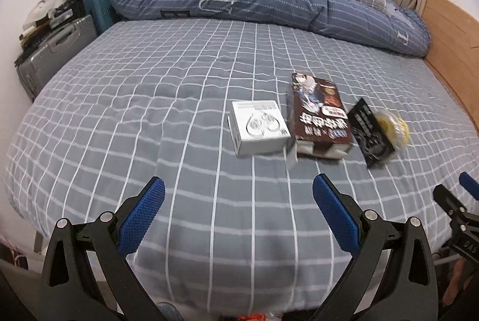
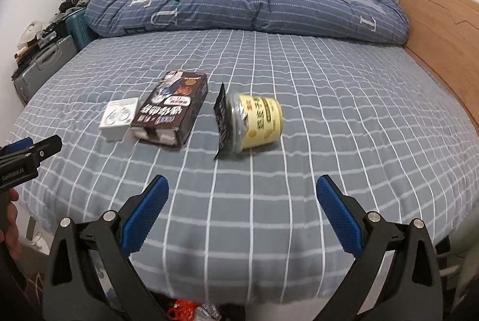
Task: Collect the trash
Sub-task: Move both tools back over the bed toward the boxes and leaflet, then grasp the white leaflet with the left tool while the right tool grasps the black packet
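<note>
From the left wrist view, the left tongs (image 1: pixel 238 195) are spread wide and pinch nothing; their black plastic arms end in blue pads (image 1: pixel 140 219) with a knobbly, dotted texture. They hang over the near edge of a bed (image 1: pixel 149 111) whose soft grey sheet is crossed by thin white lines. On the sheet lie a small, squarish white box (image 1: pixel 259 128) of card, just beside a longer brown box (image 1: pixel 321 116) with printed characters and torn-open end flaps. Right of it a black wrapper (image 1: pixel 369 132) leans against a blurred yellow cup (image 1: pixel 392 128). A rumpled blue quilt (image 1: pixel 254 0) lies along the far side.

From the right wrist view, the right tongs (image 2: pixel 242 196) are likewise spread, empty, with the same blue textured pads. The yellow cup (image 2: pixel 257 120) lies on its side in mid-bed, round, glossy under clear film, the flat black wrapper (image 2: pixel 223 117) touching its mouth. The brown box (image 2: pixel 172 111) and white box (image 2: pixel 118 117) lie left of it, side by side. The left tongs (image 2: pixel 33 148) show at the left edge.
</note>
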Action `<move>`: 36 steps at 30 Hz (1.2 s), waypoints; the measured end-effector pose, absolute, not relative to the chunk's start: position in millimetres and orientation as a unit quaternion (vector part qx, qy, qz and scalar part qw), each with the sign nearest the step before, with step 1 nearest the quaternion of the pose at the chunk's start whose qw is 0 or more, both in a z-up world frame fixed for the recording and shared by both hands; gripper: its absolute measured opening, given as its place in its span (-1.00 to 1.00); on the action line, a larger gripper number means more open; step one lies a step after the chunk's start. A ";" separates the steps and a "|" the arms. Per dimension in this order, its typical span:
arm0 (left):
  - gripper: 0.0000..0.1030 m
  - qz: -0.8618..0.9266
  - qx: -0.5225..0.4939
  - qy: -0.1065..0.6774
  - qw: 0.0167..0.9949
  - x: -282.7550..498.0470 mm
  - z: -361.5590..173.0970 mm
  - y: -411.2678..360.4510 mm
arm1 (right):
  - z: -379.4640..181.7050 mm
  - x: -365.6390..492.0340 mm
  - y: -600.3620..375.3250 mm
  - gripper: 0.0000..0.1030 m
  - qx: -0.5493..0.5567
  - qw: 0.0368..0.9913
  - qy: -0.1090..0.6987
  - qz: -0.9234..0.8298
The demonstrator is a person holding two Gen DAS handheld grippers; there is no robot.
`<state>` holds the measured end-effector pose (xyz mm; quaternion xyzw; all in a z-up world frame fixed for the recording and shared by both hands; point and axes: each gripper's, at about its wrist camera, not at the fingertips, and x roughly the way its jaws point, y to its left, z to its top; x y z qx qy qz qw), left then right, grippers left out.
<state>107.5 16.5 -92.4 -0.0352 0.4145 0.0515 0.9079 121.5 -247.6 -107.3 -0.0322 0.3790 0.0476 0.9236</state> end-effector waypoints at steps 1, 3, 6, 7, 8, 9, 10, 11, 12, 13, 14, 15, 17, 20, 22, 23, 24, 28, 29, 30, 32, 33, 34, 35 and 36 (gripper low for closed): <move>0.89 0.053 -0.035 0.417 0.907 117.7 -95.3 17.9 | -108.3 130.7 -247.5 0.84 -0.034 0.923 0.380 0.048; 0.89 0.055 -0.034 0.421 0.905 134.9 -99.5 20.1 | -110.2 148.6 -247.3 0.84 -0.041 0.923 0.381 0.047; 0.89 0.056 -0.033 0.426 0.903 162.5 -106.2 22.1 | -111.6 169.3 -247.3 0.84 -0.044 0.922 0.382 0.049; 0.89 0.056 -0.034 0.427 0.902 168.6 -108.2 22.5 | -111.4 177.6 -247.0 0.84 -0.045 0.922 0.382 0.052; 0.89 0.056 -0.035 0.429 0.901 175.6 -109.7 22.5 | -110.9 184.8 -246.5 0.84 -0.045 0.921 0.382 0.055; 0.89 0.055 -0.036 0.431 0.900 182.4 -111.1 22.3 | -109.7 194.2 -245.1 0.84 -0.048 0.921 0.382 0.060; 0.89 0.055 -0.033 0.432 0.899 190.9 -112.9 21.2 | -108.3 200.6 -243.2 0.84 -0.051 0.921 0.382 0.064; 0.89 0.055 -0.028 0.435 0.898 198.2 -114.5 19.8 | -107.0 207.4 -241.5 0.84 -0.054 0.920 0.382 0.069; 0.89 0.055 -0.026 0.438 0.897 204.7 -116.3 18.9 | -105.7 214.9 -239.3 0.84 -0.057 0.918 0.384 0.074; 0.89 0.053 -0.029 0.442 0.895 213.1 -118.8 18.3 | -103.6 224.5 -234.7 0.84 -0.062 0.916 0.387 0.082; 0.89 0.052 -0.028 0.446 0.893 219.7 -120.9 18.0 | -102.0 233.4 -230.5 0.84 -0.069 0.914 0.389 0.089; 0.89 0.053 -0.024 0.450 0.891 225.8 -122.8 17.0 | -101.7 239.0 -228.0 0.84 -0.071 0.912 0.393 0.093; 0.89 0.051 -0.023 0.457 0.887 238.0 -127.0 15.8 | -101.6 256.7 -221.8 0.83 -0.070 0.904 0.407 0.109; 0.89 0.053 -0.018 0.466 0.883 251.2 -131.9 13.5 | -106.2 278.6 -211.6 0.70 -0.084 0.891 0.430 0.119; 0.89 0.055 -0.014 0.474 0.879 260.3 -135.8 11.6 | -110.3 292.3 -204.3 0.60 -0.089 0.878 0.450 0.133; 0.89 0.054 -0.015 0.477 0.877 264.2 -137.4 11.0 | -112.4 298.1 -201.6 0.58 -0.090 0.873 0.459 0.138; 0.89 0.053 -0.016 0.480 0.876 266.0 -138.5 10.4 | -114.2 303.6 -199.5 0.53 -0.092 0.868 0.467 0.140; 0.89 0.053 -0.023 0.495 0.867 280.3 -146.3 9.3 | -122.5 325.6 -193.6 0.32 -0.090 0.850 0.498 0.144; 0.88 0.053 -0.027 0.498 0.865 282.3 -147.8 9.6 | -124.0 329.0 -192.3 0.29 -0.092 0.848 0.502 0.144; 0.88 0.052 -0.029 0.501 0.863 285.4 -149.6 9.2 | -126.2 333.1 -191.1 0.24 -0.093 0.844 0.508 0.144; 0.86 0.053 -0.029 0.504 0.861 289.4 -152.1 6.9 | -130.2 337.5 -189.0 0.14 -0.092 0.838 0.517 0.147; 0.84 0.052 -0.029 0.505 0.861 289.9 -153.0 6.7 | -132.9 340.0 -188.1 0.02 -0.094 0.835 0.523 0.147; 0.77 0.050 -0.025 0.505 0.861 291.0 -154.3 5.6 | -136.2 342.7 -186.4 -0.08 -0.097 0.831 0.528 0.149; 0.73 0.051 -0.021 0.507 0.860 292.3 -155.4 4.5 | -138.8 344.1 -185.1 -0.11 -0.099 0.828 0.531 0.149; 0.66 0.051 -0.019 0.511 0.858 293.4 -157.5 3.6 | -142.8 346.3 -183.3 -0.17 -0.101 0.824 0.537 0.150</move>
